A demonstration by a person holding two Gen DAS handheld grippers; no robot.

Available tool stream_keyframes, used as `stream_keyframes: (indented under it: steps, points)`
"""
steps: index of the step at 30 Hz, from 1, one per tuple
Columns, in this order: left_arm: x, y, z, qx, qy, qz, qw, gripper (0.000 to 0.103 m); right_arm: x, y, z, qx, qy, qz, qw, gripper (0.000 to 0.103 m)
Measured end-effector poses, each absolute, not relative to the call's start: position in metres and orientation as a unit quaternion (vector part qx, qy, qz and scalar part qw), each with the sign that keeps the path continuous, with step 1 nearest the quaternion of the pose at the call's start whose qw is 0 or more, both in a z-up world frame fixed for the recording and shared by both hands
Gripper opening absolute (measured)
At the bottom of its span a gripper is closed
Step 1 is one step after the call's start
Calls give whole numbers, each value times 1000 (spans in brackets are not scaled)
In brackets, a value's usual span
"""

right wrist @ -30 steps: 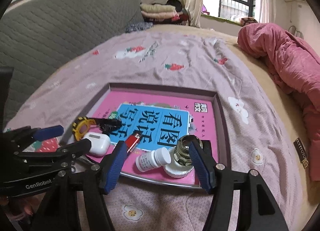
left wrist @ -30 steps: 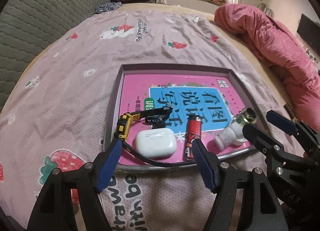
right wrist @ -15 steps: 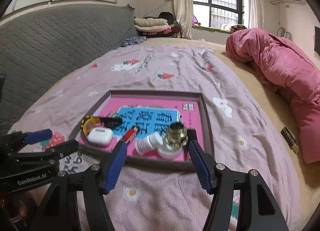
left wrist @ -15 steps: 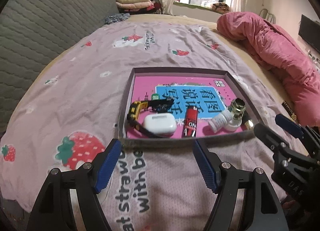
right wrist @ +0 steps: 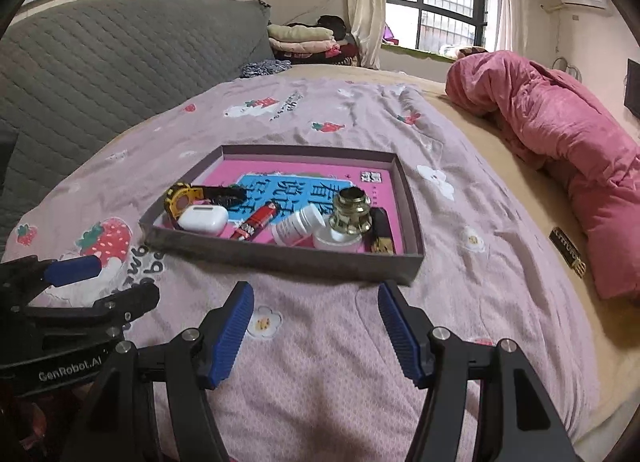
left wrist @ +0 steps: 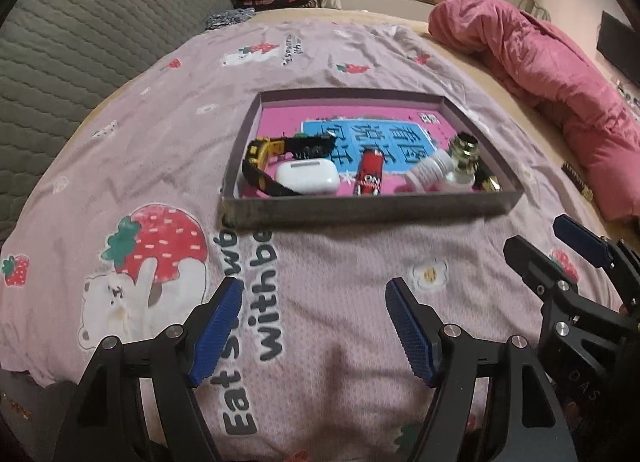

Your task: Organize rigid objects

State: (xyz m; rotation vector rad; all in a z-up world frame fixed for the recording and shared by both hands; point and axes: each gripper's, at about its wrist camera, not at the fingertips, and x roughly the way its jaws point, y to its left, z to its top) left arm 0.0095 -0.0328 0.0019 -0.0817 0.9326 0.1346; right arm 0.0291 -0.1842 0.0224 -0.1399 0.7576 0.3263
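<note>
- The bed [right wrist: 320,342] with its strawberry-print sheet now fills most of what I see; a second ago the tray sat right at my fingertips, and now a wide strip of sheet lies between us, so I have pulled both hands back toward the near edge
- The tray [left wrist: 360,214] lies flat on the sheet, its pink book liner showing, unmoved
- My left gripper [left wrist: 314,326] hangs over bare sheet, jaws spread wide with nothing between them
- My right gripper [right wrist: 316,332] likewise, jaws spread and empty, just short of the tray's near wall
- The rigid things all sit inside the tray along its near side: yellow watch [left wrist: 260,154], white earbud case [left wrist: 308,178], red lighter [left wrist: 370,172], white pill bottle [right wrist: 298,226], glass bottle [right wrist: 352,212]
- With everything boxed and my hands retreating empty, I judge the sorting finished or nearly so
</note>
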Motion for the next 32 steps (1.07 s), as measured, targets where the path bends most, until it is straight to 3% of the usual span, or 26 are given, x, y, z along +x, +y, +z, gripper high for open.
stream_keyframes:
  steps: [32]
  points:
    - [5, -26, -39, -65, 475, 62, 875, 76, 27, -201, -22, -53, 410, 126, 902, 64]
